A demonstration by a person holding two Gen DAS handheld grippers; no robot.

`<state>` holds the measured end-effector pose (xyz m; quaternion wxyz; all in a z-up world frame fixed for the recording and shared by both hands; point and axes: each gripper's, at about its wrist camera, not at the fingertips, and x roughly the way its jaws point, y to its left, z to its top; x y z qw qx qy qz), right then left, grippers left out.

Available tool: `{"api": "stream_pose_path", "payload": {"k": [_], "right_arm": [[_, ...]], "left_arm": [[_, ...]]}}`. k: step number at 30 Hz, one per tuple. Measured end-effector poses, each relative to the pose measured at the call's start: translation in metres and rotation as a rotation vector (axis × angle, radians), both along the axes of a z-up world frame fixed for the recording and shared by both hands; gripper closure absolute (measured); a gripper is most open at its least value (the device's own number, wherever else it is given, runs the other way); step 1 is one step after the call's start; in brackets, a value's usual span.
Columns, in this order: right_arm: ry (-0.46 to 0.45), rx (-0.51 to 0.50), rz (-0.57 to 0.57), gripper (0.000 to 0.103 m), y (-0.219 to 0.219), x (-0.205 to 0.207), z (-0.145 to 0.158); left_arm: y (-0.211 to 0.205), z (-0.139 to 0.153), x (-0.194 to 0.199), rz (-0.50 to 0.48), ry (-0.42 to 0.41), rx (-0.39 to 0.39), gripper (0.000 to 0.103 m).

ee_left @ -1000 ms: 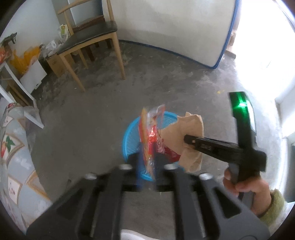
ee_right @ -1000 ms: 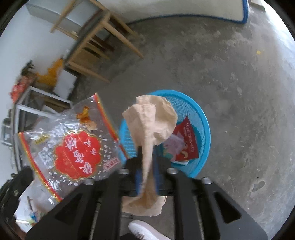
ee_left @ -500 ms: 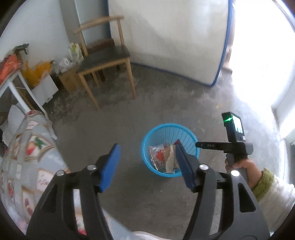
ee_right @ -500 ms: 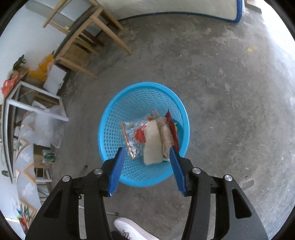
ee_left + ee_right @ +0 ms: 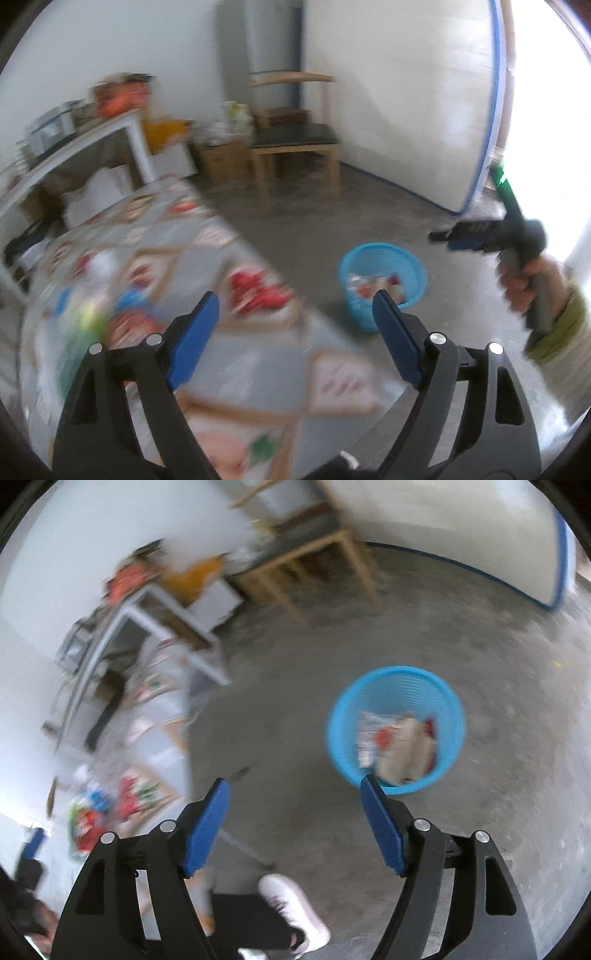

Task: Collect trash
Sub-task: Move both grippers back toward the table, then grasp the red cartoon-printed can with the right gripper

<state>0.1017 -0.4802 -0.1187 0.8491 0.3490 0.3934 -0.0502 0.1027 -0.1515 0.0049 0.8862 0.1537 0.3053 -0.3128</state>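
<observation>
Both claws hang empty above the round blue plastic mesh wastebasket [image 5: 395,731] on the grey concrete floor [image 5: 498,812], their blue pads spreading wider. The left claw [image 5: 291,325] and right claw [image 5: 295,805] pinch nothing. Crumpled snack wrappers and brown paper [image 5: 397,746] lie inside the basket, just beside the patterned cloth-covered counter [image 5: 229,369].

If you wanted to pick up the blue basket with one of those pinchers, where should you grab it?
Probably the blue basket is best pinched at its rim, coming straight down from above: it stands upright on the floor with its mouth open, and the thin mesh wall fits between two fingers. The whole basket looks too wide.
</observation>
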Motion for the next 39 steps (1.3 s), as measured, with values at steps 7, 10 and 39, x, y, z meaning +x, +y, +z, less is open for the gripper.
{"api": "stream_pose_path", "payload": {"k": [7, 10, 39], "right_arm": [[-0.092, 0.089, 0.351, 0.028, 0.135, 0.068, 0.048], [-0.067, 0.123, 0.474, 0.026, 0.197, 0.1, 0.048], [0.15, 0.164, 0.685, 0.04, 0.345, 0.194, 0.019]], "left_arm": [[0.1, -0.009, -0.033, 0.177, -0.047, -0.066, 0.021], [0.13, -0.013, -0.04, 0.237, -0.079, -0.079, 0.02], [0.231, -0.048, -0.039, 0.407, -0.073, -0.163, 0.019]]}}
